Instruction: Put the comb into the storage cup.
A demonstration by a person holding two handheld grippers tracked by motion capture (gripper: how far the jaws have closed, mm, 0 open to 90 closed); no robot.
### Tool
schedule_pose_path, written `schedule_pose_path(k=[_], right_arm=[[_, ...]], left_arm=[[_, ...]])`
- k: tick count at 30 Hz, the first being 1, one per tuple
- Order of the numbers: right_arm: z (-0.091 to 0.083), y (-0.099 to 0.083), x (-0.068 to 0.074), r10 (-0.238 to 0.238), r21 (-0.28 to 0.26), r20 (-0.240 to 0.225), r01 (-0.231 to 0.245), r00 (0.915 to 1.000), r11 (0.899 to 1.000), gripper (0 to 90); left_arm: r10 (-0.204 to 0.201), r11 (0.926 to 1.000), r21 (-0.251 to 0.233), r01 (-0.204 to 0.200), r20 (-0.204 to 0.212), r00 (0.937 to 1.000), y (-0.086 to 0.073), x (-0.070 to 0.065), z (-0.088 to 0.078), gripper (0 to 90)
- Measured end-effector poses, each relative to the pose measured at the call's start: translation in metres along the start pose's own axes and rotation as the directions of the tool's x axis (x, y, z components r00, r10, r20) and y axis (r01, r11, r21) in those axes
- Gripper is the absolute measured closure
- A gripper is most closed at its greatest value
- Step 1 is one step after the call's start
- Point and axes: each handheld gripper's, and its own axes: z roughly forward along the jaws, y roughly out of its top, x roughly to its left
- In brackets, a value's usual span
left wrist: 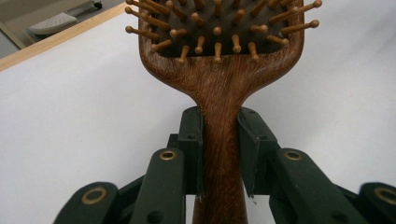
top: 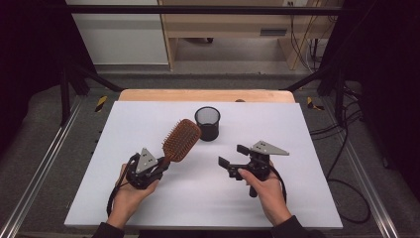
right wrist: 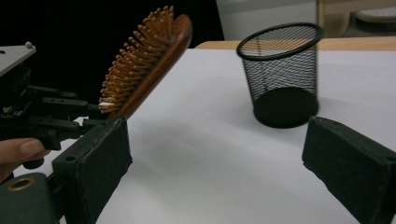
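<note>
High view first: the brush (top: 181, 140) is held up off the table (top: 148, 198) by the left gripper (top: 159, 164), paddle end aimed toward the cup (top: 207, 123), which is stood upright near the far edge. In the left gripper view the handle is clamped between the two fingers (left wrist: 191, 140) right where it narrows below the head, so the grip is kept off the bristles and the brush can't easily slide out forward. Seems like a sensible spot to be pinched, since the wide head acts as a stop.

The right gripper (top: 233, 159) is held off to the side, nothing in it, fingers (right wrist: 98, 158) spread wide. In the right gripper view the brush is seen tilted, bristles facing down and left, with the cup well apart behind it.

Best guess: the brush is meant to be dropped handle-first into the cup, so a handover may be needed, because the handle end is currently the end being gripped. That would explain why the right fingers are kept wide and pointed at the brush.
</note>
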Motion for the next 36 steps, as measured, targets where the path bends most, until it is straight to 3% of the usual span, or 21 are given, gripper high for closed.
schedule_pose_path(k=[2,11,22,36], right_arm=[[0.014,-0.001,0.007,0.008,0.021,-0.016,-0.008,0.9998,1.000,7.9],[0.037,-0.006,0.019,0.027,0.065,-0.038,-0.024,0.9989,0.998,7.6],[0.043,-0.005,0.025,0.027,0.065,-0.051,-0.024,0.9983,0.998,7.2],[0.044,-0.007,0.028,0.064,0.013,-0.064,-0.064,0.9959,0.998,7.4]], left_arm=[[-0.002,0.9999,-0.012,0.002,0.011,0.9999,0.002,-0.003,0.000,72.7],[0.010,0.9997,-0.024,-0.009,0.024,0.9997,0.003,-0.009,0.001,72.7],[0.010,0.9994,-0.033,-0.009,0.027,0.9996,0.004,-0.011,0.001,72.7],[0.021,0.9983,-0.056,-0.018,0.053,0.9984,0.007,-0.020,0.001,72.7]])
